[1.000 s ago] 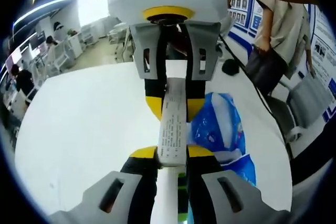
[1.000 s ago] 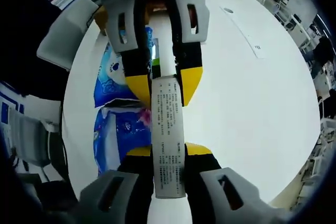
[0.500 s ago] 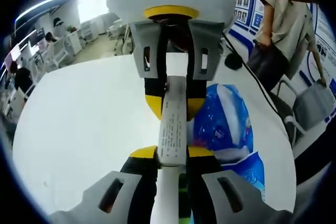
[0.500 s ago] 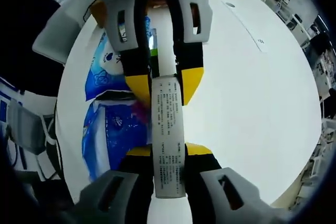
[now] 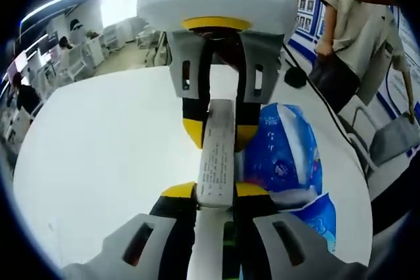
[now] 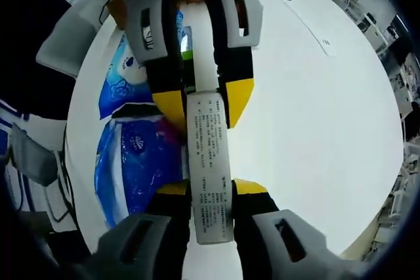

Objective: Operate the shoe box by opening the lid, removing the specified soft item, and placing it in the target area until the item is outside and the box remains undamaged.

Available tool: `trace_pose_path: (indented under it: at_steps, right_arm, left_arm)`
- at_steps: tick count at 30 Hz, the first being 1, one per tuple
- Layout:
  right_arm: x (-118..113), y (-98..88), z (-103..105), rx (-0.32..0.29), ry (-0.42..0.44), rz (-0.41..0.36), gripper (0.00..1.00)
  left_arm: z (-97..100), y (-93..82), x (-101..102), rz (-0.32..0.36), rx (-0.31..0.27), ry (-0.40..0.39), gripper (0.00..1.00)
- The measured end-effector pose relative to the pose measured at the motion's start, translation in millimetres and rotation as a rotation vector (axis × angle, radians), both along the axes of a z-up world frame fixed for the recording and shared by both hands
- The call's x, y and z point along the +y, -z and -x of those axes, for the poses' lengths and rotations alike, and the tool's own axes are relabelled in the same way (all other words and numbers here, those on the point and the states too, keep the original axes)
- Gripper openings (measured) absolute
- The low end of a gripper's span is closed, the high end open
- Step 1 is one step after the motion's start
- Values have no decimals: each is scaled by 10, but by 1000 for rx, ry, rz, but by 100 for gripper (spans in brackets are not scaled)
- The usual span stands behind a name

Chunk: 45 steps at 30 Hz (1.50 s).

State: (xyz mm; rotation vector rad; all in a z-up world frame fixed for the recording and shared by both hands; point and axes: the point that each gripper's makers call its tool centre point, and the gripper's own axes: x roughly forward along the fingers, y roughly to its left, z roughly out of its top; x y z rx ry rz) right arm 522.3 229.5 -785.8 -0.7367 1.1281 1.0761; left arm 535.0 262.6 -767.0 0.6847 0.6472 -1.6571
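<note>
Here both tools, left point(image 5: 215, 191) & right point(image 6: 210, 188), pinch white lid point(image 5: 216, 149); blue packs point(image 5: 289, 155) beside, on table point(image 5: 98, 155).

Count: two grippers, one white strip, two blue packets, one table, one chair.

Two grippers, the left gripper point(image 5: 216, 191) and the right gripper point(image 6: 211, 188), both closed on one white printed strip point(image 6: 209, 162). Two blue soft packets point(image 6: 134, 162) lie end to end along one edge of the one white table point(image 5: 105, 136). One grey chair point(image 5: 394, 139) stands past that edge, beside one standing person point(image 5: 354, 37).
</note>
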Motion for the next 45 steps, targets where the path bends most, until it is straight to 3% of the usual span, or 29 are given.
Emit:
trace_pose_path:
  at_steps: [5, 17, 29, 36, 45]
  right_arm:
    - [-30, -57, -4, 3, 10, -5, 27]
    - [-3, -301, 7, -26, 26, -29, 24]
    - [79, -737, 112, -73, 77, -58, 21]
    - [223, -1013, 227, -121, 105, -76, 22]
    - [474, -1158, 449, -157, 131, -95, 22]
  left_arm:
    - [16, -80, -6, 8, 1, -6, 24]
    - [138, -360, -32, 73, 6, 13, 25]
    - [176, -716, 40, 123, -14, 6, 27]
    - [184, -918, 183, 137, -39, -7, 27]
    - [338, -1084, 480, 153, -50, -10, 26]
